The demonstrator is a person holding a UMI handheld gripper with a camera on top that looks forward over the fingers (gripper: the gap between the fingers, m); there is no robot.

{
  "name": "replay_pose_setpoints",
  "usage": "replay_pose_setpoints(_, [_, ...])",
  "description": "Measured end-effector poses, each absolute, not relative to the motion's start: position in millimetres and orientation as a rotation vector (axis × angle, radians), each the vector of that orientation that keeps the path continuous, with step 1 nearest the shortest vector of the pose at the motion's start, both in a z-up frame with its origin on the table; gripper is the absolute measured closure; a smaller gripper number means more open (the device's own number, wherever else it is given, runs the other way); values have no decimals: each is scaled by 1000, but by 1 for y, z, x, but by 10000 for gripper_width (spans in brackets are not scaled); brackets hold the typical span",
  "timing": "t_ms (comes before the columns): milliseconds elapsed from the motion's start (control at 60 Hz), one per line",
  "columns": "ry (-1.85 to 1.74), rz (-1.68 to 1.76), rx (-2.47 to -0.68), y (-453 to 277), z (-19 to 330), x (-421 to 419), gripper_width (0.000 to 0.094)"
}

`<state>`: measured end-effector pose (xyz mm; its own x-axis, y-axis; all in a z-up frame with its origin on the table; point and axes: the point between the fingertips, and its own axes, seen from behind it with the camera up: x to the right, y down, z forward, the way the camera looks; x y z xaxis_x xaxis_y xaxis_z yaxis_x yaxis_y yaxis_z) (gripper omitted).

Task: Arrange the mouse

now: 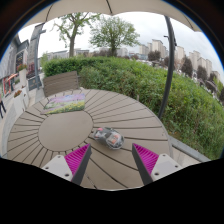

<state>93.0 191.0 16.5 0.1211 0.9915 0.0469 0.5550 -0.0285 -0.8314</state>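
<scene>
A small grey and white mouse (pixel 109 138) lies on the round wooden slatted table (pixel 60 130), just ahead of my fingers and slightly toward the right one. My gripper (pixel 111 160) is open and empty, with bare table between its fingers. The magenta pads (pixel 77 157) show on both inner faces. The fingers sit low over the tabletop, a short way short of the mouse.
A wooden bench (pixel 61 83) stands beyond the table's far side. A green hedge (pixel 150 85) runs behind and to the right. A dark pole (pixel 168 55) rises at the right. Trees and buildings lie far off.
</scene>
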Motion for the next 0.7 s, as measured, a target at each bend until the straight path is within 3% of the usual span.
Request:
replay_pose_setpoints(217, [-1509, 772, -1714, 205, -8, 57, 94])
replay_pose_setpoints(700, [-1421, 734, -1818, 240, -18, -4, 79])
